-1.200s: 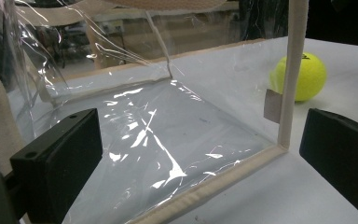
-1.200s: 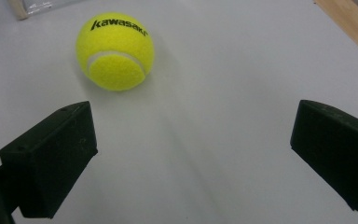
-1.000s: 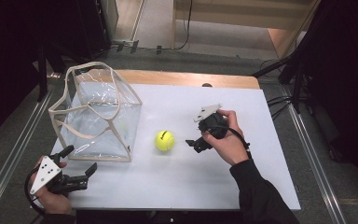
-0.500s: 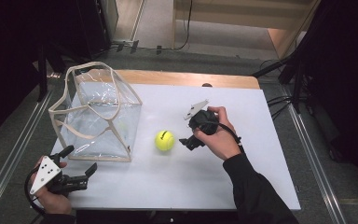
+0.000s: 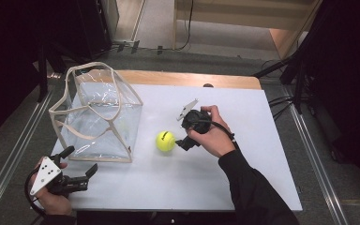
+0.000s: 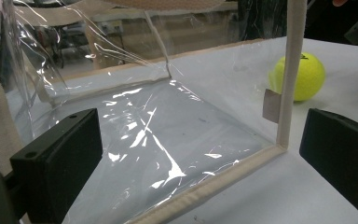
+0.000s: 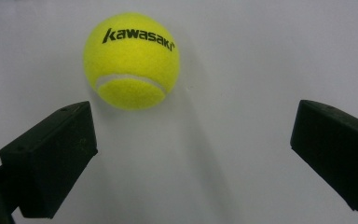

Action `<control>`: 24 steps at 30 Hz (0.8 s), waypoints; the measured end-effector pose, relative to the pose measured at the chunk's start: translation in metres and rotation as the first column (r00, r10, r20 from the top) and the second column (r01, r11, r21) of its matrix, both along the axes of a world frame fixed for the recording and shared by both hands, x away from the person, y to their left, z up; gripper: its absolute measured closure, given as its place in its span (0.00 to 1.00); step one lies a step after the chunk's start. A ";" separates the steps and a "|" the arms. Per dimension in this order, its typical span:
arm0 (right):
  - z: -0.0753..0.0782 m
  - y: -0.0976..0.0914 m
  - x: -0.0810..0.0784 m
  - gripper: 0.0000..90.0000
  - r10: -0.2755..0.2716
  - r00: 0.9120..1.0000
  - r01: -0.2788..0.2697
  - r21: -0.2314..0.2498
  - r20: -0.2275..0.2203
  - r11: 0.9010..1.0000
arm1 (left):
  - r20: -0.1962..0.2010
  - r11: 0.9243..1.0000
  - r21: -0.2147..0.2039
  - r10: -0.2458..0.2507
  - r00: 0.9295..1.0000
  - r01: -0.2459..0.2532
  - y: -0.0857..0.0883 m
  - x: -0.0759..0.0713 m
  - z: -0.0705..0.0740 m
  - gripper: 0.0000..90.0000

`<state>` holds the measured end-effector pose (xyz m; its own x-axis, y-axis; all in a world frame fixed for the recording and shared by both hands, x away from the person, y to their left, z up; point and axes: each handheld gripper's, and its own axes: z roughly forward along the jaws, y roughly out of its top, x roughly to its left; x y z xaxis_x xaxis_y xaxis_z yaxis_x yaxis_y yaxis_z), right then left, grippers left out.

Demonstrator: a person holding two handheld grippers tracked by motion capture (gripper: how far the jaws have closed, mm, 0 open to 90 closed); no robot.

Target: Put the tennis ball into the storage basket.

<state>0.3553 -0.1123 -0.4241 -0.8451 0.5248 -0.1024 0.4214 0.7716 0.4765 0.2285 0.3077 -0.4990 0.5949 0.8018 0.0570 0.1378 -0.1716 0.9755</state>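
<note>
A yellow tennis ball [image 5: 165,140] lies on the white table, just right of a clear plastic bag with beige trim [image 5: 98,115] that stands upright with its mouth up. My right gripper [image 5: 182,131] is open and hovers close to the ball's right side. In the right gripper view the ball [image 7: 131,60] sits ahead of the wide-apart jaws, a little left of centre, untouched by the right gripper [image 7: 193,140]. My left gripper [image 5: 80,160] rests open at the table's front left, facing the bag's near wall [image 6: 168,116]. The ball [image 6: 299,77] shows beyond the bag's corner.
The white table [image 5: 262,140] has a wooden strip [image 5: 192,79] along its far edge. Dark stands and cables stand on the floor beyond the right side [image 5: 295,70]. Metal rails [image 5: 9,159] run on the floor to the left.
My right gripper has moved left across the table, closing in on the ball. The left gripper, ball and bag have stayed put.
</note>
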 end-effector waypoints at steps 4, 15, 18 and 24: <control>-0.003 0.007 0.003 0.00 0.010 1.000 -0.011 -0.026 -0.008 1.000 | -0.002 1.000 0.003 0.001 1.000 -0.001 0.000 0.000 0.000 0.00; -0.008 0.025 0.008 0.00 0.041 0.998 -0.043 -0.054 -0.037 0.998 | 0.000 1.000 -0.004 -0.004 1.000 0.004 0.000 0.000 0.000 0.00; -0.009 0.028 0.008 0.00 0.059 0.997 -0.061 -0.055 -0.044 0.997 | 0.001 1.000 -0.005 -0.004 1.000 0.004 0.000 0.000 0.000 0.00; -0.013 0.037 0.010 0.00 0.077 0.995 -0.080 -0.061 -0.056 0.995 | 0.000 1.000 -0.005 -0.004 1.000 0.004 0.000 0.000 0.000 0.00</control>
